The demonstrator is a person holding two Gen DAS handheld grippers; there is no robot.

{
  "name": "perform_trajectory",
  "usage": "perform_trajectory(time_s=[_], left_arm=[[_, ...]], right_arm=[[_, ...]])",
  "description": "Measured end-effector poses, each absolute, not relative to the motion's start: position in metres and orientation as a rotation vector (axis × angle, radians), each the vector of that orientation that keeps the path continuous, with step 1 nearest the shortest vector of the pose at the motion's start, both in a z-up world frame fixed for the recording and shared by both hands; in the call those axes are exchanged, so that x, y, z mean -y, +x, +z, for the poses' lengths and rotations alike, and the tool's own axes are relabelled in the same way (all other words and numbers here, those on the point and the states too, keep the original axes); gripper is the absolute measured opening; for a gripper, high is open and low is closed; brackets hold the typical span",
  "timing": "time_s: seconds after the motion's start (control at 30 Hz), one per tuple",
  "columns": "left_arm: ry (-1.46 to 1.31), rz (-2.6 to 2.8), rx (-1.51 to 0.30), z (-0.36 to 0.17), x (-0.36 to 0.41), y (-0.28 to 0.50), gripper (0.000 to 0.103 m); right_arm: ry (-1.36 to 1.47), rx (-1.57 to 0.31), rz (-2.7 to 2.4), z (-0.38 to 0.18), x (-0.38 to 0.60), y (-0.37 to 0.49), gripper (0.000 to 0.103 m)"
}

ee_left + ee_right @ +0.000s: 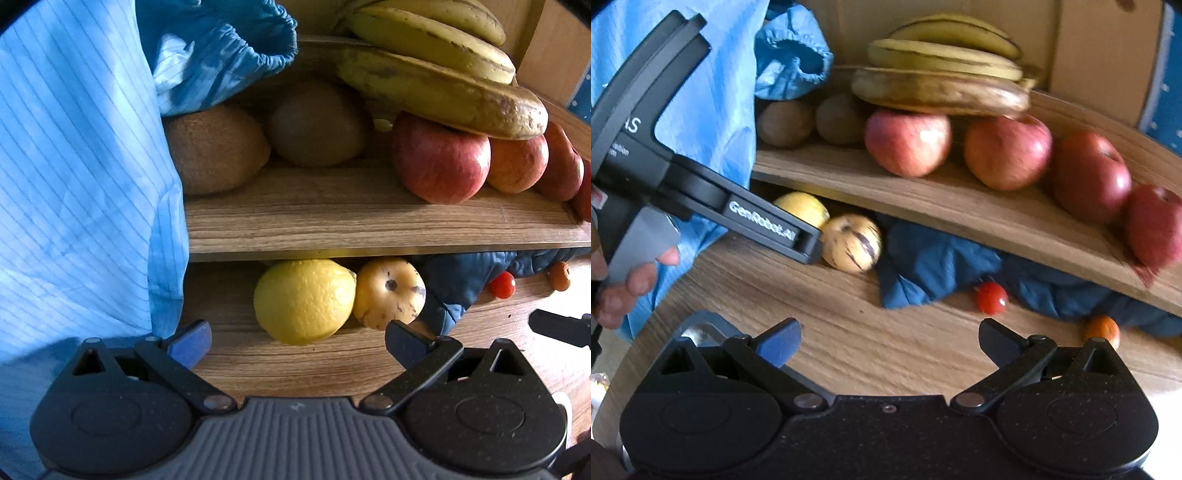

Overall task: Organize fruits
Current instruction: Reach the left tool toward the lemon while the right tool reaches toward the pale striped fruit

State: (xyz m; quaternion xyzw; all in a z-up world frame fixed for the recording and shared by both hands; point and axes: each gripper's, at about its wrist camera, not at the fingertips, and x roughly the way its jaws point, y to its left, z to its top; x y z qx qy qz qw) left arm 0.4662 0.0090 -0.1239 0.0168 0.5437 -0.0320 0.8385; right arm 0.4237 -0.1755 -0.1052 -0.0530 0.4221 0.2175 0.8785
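Note:
A wooden shelf (369, 221) carries two kiwis (218, 147), several red apples (439, 162) and bananas (443, 85) lying on top of the apples. Under the shelf, on the wooden table, sit a lemon (304, 299) and a spotted yellow fruit (388, 291) side by side. My left gripper (299, 341) is open, its fingers just in front of the lemon, nothing between them. In the right wrist view the left gripper's finger (764, 227) reaches toward the lemon (803, 208) and spotted fruit (853, 242). My right gripper (890, 343) stands open and empty above the table.
A cherry tomato (991, 297) and a small orange fruit (1102, 330) lie on the table beside a dark blue cloth (942, 266) under the shelf. A person's light blue sleeve (81, 166) fills the left. A hand (628, 284) grips the left tool's handle.

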Motion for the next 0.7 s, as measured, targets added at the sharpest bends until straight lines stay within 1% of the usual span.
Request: perform_trajectory(time_s=[0.2,0.37,0.7], left_arm=[[0.027,-0.078,-1.153,-0.126,-0.016,0.472,0.102],[0.009,-0.088,-1.141,-0.126,-0.022,0.475,0.1],[-0.042,-0.092,-1.149,-0.12,-0.035,0.476,0.089]], right_arm=[[-0.113,-0.883,0.466,-0.109,0.166,0.433,0.1],[-0.117,-0.878,0.46,-0.111,0.16,0.438,0.095],[-0.138,-0.883,0.483,-0.117,0.152,0.447,0.09]])
